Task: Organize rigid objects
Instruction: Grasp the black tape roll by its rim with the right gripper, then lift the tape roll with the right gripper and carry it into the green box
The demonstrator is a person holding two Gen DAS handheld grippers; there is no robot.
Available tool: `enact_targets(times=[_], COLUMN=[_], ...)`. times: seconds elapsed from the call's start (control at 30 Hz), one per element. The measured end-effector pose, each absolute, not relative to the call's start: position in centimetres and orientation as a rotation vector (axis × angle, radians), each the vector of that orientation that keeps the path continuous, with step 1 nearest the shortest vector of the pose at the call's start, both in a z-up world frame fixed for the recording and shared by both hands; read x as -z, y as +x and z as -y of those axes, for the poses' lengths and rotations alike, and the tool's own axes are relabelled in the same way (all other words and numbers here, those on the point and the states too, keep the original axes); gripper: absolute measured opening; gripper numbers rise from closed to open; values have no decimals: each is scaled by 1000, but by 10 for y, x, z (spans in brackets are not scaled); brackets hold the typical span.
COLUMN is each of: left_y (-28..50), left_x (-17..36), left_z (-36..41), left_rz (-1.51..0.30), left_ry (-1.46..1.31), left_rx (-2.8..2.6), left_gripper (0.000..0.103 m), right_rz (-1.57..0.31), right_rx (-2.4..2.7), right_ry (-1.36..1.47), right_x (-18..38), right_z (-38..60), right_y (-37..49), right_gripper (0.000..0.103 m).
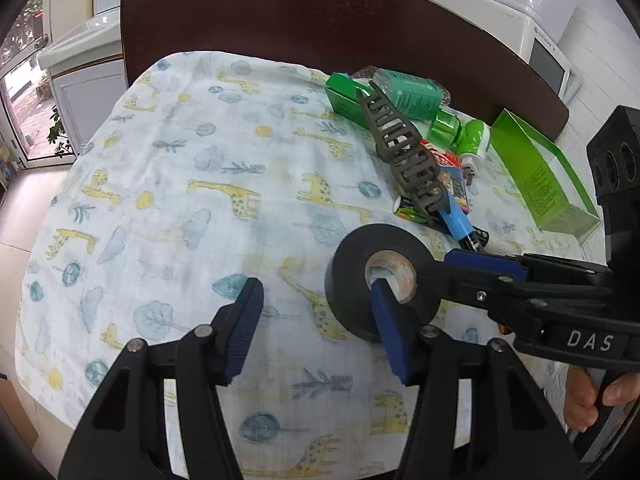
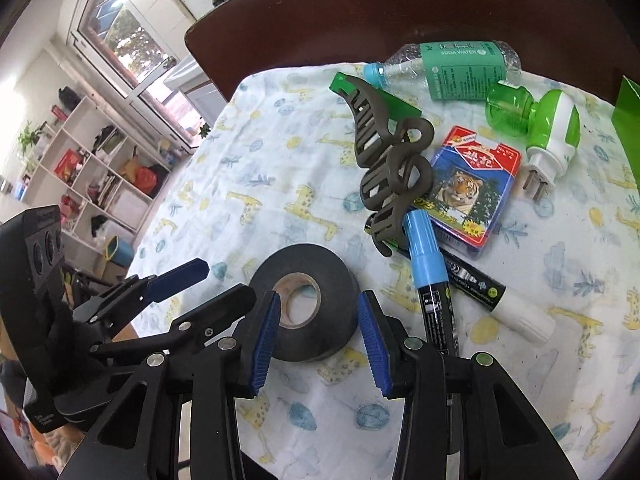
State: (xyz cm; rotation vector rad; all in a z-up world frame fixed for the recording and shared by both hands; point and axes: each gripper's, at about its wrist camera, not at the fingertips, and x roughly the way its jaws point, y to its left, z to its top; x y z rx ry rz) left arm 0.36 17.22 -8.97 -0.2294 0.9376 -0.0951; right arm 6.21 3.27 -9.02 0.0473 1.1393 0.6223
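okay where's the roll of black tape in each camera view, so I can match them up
Left wrist view: black tape lies right of centre, lower half, on the giraffe cloth.
Right wrist view: tape lies just below centre.
Shared landmark: the brown hair claw lies beyond the tape in both.

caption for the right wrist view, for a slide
Right claw straddles a tape roll on giraffe cloth, clip and markers beyond.
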Motion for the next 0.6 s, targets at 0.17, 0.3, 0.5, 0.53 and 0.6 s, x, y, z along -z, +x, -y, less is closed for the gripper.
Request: enact_targets(times=[0.17, 0.3, 0.5, 0.53, 0.6], left_y=[9, 14, 15, 15, 15], left_x=[93, 93, 97, 96, 94], left_z=[-167, -166, -158, -156, -153], left_rz=[-945, -949, -937, -935, -933], left_ry=[-242, -246, -237, -225, -199], left_rx=[126, 153, 162, 157, 150], left_gripper=[40, 36, 32, 32, 32], right_rz=[-1145, -1167, -1219, -1219, -1213], right_rx=[-591, -587, -576, -571, -560], right_ry=[66, 117, 172, 166, 145], right_x=[91, 96, 108, 107, 106], right_z=[-28, -26, -26, -26, -27], right_y=[61, 67, 72, 72, 70], right_gripper=[43, 41, 38, 37, 35])
